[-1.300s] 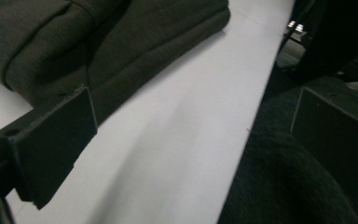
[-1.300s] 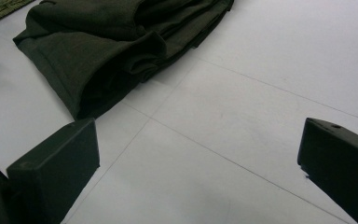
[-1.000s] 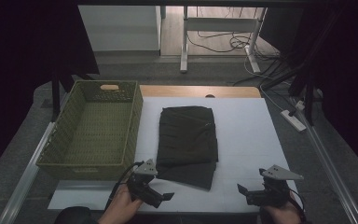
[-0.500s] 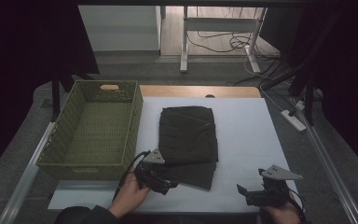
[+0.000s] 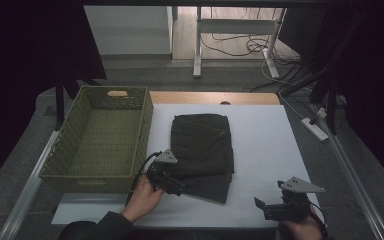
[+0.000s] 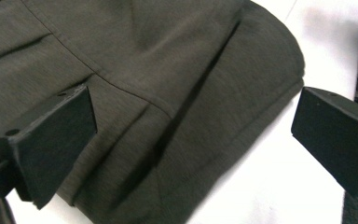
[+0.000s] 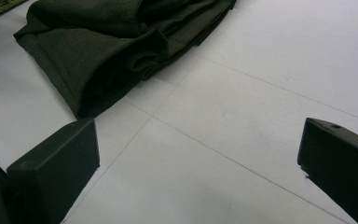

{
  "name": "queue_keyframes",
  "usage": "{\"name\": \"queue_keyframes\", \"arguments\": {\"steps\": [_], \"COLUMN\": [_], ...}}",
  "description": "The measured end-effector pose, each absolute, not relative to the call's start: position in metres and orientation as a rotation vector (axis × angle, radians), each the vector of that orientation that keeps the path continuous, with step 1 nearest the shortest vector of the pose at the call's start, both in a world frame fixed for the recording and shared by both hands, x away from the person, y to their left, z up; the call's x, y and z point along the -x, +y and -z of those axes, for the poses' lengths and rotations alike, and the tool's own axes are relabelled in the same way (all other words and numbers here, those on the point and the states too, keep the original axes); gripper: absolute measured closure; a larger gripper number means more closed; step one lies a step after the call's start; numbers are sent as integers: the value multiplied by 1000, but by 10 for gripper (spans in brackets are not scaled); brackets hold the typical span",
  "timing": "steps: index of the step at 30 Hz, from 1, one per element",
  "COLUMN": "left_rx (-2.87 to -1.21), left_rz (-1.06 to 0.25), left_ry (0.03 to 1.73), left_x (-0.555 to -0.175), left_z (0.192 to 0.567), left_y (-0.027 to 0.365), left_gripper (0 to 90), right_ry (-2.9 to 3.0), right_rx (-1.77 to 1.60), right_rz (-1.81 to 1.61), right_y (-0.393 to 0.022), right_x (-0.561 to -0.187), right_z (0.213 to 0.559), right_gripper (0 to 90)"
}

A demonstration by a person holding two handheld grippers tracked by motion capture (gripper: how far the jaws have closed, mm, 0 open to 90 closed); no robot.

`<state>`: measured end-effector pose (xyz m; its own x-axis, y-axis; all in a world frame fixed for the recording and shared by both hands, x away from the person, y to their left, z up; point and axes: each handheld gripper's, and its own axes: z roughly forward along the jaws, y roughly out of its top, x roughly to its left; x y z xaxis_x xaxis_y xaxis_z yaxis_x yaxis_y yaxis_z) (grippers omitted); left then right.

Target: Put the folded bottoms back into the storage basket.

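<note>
High view: near right, the right hand-held gripper (image 5: 275,207) waits on the white tabletop (image 5: 270,145), jaws wide, empty. The left hand-held gripper (image 5: 172,184), also wide open, straddles the folded dark garment's (image 5: 202,150) near-left corner, likely to pinch it; far left sits the green basket (image 5: 100,135)

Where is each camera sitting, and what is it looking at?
High view: above the person's side, looking forward and down at the white table, woven green basket, both hands and claws.
Left gripper view: on the left claw, looking past its open jaws at the folded dark cloth.
Right gripper view: on the right claw, open jaws over bare table.
All three share the cloth.
</note>
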<state>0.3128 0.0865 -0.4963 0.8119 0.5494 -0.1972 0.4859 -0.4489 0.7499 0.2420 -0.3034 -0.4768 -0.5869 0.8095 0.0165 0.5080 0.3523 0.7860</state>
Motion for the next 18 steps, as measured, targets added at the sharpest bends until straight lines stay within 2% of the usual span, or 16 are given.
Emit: {"name": "queue_keyframes", "arguments": {"steps": [18], "left_rx": [-2168], "left_rz": [-183], "left_ry": [761], "left_x": [-348], "left_z": [497], "left_y": [70], "left_gripper": [2], "right_ry": [2243], "right_rx": [-1166], "right_rz": [-1103], "right_y": [-304], "right_x": [-242], "right_z": [477], "right_gripper": [0]}}
